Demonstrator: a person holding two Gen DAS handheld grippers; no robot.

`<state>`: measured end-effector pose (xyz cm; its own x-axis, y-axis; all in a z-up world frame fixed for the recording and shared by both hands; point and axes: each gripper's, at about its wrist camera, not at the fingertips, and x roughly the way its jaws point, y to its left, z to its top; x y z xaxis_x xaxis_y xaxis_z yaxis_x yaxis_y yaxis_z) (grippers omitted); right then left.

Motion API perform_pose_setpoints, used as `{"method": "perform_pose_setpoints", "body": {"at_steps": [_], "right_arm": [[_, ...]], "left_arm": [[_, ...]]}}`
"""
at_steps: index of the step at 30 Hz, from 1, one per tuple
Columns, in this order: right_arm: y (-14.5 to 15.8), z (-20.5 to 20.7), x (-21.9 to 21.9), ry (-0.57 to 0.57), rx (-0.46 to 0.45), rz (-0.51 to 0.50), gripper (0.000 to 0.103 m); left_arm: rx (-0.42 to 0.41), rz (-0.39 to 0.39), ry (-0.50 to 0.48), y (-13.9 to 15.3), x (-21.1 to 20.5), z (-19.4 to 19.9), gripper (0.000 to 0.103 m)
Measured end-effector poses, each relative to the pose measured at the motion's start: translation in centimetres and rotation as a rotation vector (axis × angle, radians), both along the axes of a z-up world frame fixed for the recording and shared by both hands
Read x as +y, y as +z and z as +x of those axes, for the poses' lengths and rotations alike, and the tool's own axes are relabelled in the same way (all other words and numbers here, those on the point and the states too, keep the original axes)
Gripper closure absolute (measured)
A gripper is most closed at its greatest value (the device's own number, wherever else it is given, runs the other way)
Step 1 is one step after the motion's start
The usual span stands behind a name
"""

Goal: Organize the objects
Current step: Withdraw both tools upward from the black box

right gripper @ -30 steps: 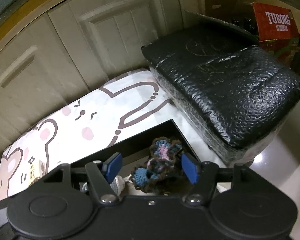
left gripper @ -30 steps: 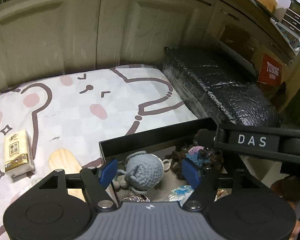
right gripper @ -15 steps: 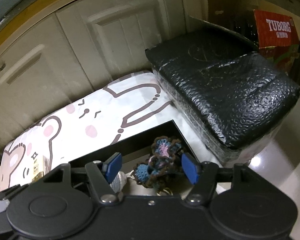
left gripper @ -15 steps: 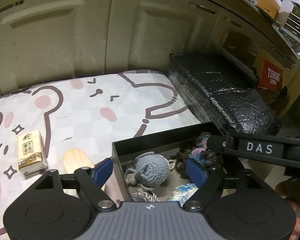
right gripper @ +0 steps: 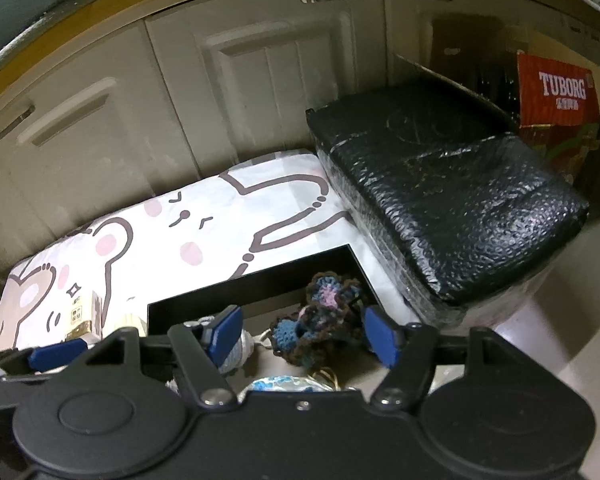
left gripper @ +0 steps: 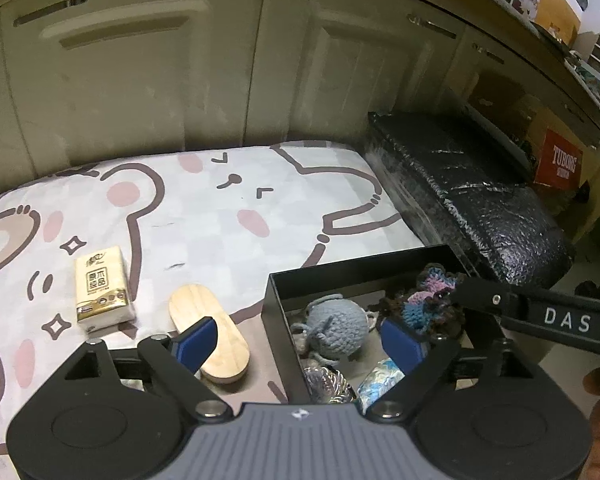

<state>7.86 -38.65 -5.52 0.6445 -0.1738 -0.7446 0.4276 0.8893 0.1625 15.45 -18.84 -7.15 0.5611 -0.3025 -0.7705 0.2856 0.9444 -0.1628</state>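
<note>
Since a second ago the left gripper (left gripper: 300, 336) has drawn back and to the left, so its spread, empty jaws now straddle the left wall of the black box (left gripper: 356, 270), with the wooden brush (left gripper: 210, 338) and tissue pack (left gripper: 102, 290) at 9 to 10 o'clock on the cartoon mat (left gripper: 220, 216). The right gripper (right gripper: 306, 332) also hangs wide apart and holds nothing, above the crocheted flowers (right gripper: 320, 312) at the box's 2 o'clock corner. The grey crocheted toy (left gripper: 334, 326) lies mid-box; the shiny items at 6 o'clock are possibly wrapped sweets
</note>
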Motion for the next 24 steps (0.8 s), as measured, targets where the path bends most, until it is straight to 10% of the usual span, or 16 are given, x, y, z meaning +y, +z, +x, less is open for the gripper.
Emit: {"method": "perform_pose_setpoints", "body": {"at_steps": [24], "right_arm": [[2.2, -4.3, 1.5, -0.004, 0.013, -0.117, 0.000]], "left_arm": [[-0.028, 0.050, 0.092, 2.7, 4.4, -3.1, 0.000]]}}
